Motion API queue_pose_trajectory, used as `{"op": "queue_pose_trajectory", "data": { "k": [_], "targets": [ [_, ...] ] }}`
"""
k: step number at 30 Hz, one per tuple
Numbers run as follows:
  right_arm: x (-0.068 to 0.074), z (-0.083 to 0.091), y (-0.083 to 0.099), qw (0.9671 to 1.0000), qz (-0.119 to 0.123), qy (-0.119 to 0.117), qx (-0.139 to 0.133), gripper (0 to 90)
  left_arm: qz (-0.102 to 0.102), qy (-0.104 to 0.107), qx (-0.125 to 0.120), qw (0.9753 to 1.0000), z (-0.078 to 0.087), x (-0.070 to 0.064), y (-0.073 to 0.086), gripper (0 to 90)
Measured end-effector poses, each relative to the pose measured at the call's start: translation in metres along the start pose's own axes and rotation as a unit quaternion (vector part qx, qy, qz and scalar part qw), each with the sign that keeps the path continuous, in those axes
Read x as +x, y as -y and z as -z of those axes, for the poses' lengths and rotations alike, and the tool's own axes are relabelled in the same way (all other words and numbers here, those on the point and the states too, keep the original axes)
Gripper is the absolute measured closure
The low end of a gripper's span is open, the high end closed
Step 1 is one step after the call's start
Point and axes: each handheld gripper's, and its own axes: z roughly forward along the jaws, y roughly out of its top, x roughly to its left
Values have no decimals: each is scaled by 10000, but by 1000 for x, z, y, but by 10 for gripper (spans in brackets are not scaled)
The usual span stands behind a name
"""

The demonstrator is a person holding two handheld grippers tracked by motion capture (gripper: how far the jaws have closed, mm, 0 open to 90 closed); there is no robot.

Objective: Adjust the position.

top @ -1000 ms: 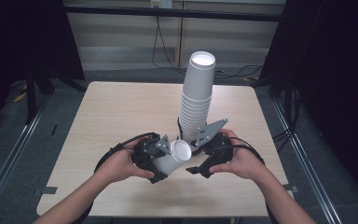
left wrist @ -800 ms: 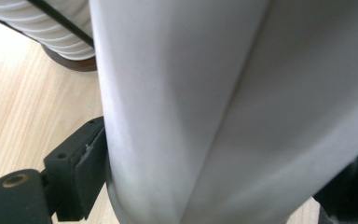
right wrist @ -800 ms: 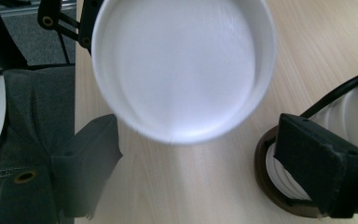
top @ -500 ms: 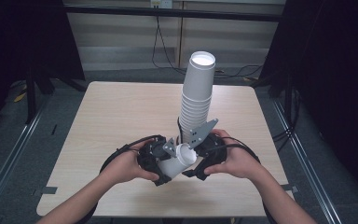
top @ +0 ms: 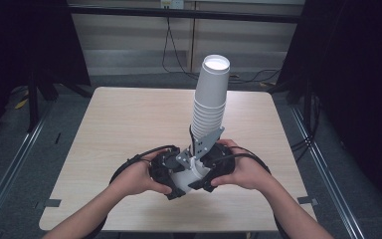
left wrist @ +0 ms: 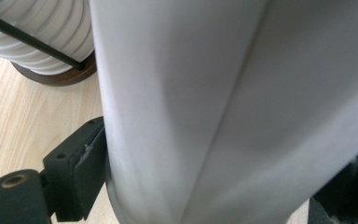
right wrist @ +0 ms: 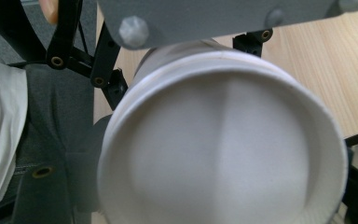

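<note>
A single white paper cup (top: pixel 188 175) lies sideways between both hands, low over the counter (top: pixel 129 124), just before the tall cup stack (top: pixel 210 104). The left claw (top: pixel 171 174) pinches its wall; squeezing harder could crumple it. The right claw (top: pixel 208 172) crowds its open mouth, its grip hidden. A nudge could topple the leaning stack.
</note>
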Motion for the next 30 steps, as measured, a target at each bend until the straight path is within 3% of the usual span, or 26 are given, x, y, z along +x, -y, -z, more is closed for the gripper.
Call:
{"op": "queue_pose_trajectory", "data": {
  "k": [12,28,29,30],
  "targets": [
    [0,0,2,10000,-54,-30,3,206,-167,-23,-18,9999,-2,0,-2,117],
    [-1,-2,3,9998,-158,-107,-115,202,-236,16,-89,9997,-4,-1,-2,118],
    [-1,-2,3,9998,-165,-105,-108,205,-319,23,-99,9994,-4,0,-1,117],
    [-1,-2,3,9997,-223,-105,-74,211,-204,68,-205,9996,-6,0,1,111]
  ]
}}
